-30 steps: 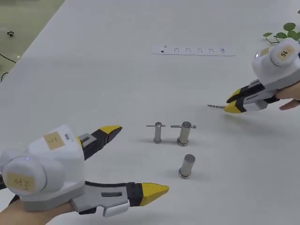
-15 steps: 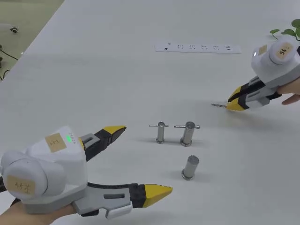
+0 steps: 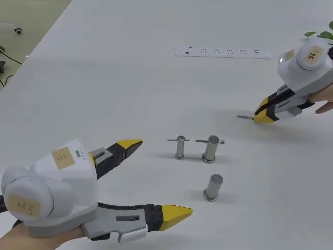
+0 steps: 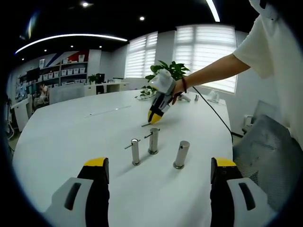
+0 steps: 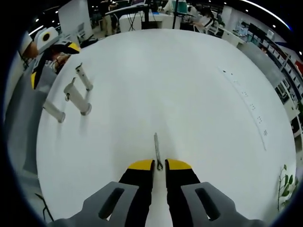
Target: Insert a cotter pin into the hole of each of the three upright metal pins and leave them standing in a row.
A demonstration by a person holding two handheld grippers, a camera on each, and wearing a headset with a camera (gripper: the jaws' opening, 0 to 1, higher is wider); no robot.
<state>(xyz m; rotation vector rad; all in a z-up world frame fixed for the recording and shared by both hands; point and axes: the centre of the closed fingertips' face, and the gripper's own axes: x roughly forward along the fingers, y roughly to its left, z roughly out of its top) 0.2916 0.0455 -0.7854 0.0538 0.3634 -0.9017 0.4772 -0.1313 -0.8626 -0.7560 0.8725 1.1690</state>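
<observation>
Held cotter pin (image 3: 244, 117) aims left, toward the bare pin (image 3: 213, 187)
The right gripper (image 3: 258, 115) pinches the cotter pin at far right; the bare pin stands left and nearer. The left gripper (image 3: 161, 177) gapes wide, empty, closer to it.

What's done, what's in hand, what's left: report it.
Done: the rear left pin and rear right pin are both cottered. In hand: the right gripper pinches the third cotter pin; the left gripper hangs open. Left: the bare pin, standing in front of the row.
</observation>
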